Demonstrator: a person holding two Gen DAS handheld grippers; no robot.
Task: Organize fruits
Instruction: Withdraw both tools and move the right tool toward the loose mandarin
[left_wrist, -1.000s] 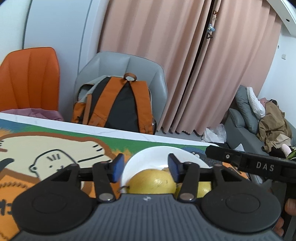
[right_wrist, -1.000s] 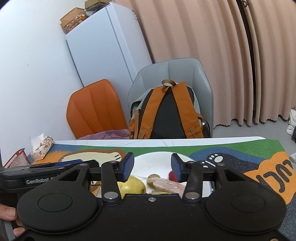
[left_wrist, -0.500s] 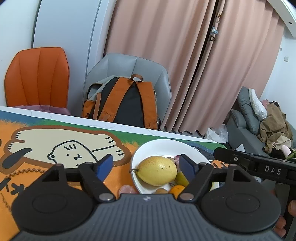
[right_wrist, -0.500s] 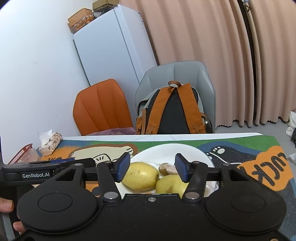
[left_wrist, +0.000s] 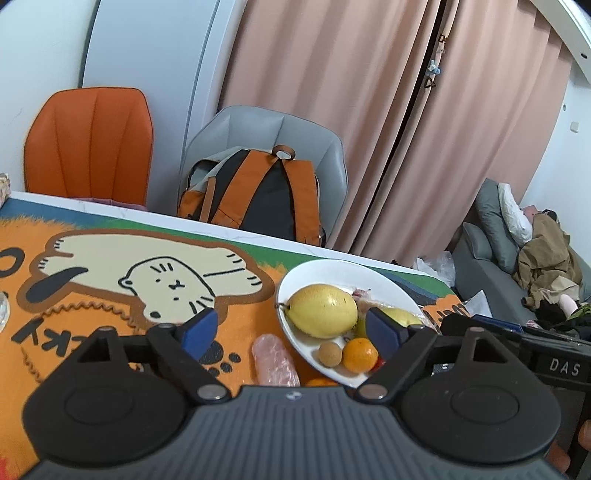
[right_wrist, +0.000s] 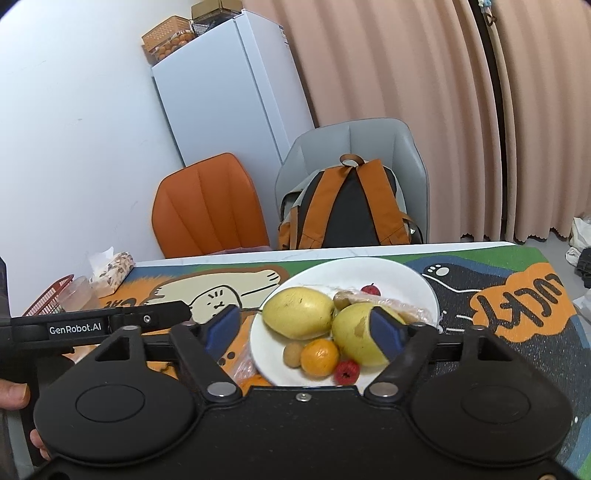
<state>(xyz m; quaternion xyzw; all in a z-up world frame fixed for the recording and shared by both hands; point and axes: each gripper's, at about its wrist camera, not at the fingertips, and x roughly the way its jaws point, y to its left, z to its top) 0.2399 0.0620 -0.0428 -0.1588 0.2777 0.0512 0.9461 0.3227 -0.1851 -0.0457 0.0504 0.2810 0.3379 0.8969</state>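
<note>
A white plate (right_wrist: 388, 273) (left_wrist: 325, 271) on the cartoon mat holds two large yellow pears (right_wrist: 299, 312) (right_wrist: 356, 334), a small orange (right_wrist: 319, 357), a small brown fruit (right_wrist: 292, 354), two red fruits (right_wrist: 346, 371) and a wrapped pink item (right_wrist: 391, 302). In the left wrist view one pear (left_wrist: 321, 310) and the orange (left_wrist: 360, 354) show. A wrapped pink sausage-like item (left_wrist: 275, 360) lies on the mat left of the plate. My left gripper (left_wrist: 291, 332) is open and empty above the plate's near edge. My right gripper (right_wrist: 306, 328) is open and empty above the fruit.
An orange chair (right_wrist: 208, 206) and a grey chair with an orange-black backpack (right_wrist: 347, 210) stand behind the table. A red basket (right_wrist: 48, 295), a clear container and a tissue pack (right_wrist: 110, 266) sit at the table's left end. A white fridge (right_wrist: 229, 110) stands behind.
Both grippers have opened wider and pulled back and up from the plate, so more of the plate and fruit shows. A pear now lies free on the plate.
</note>
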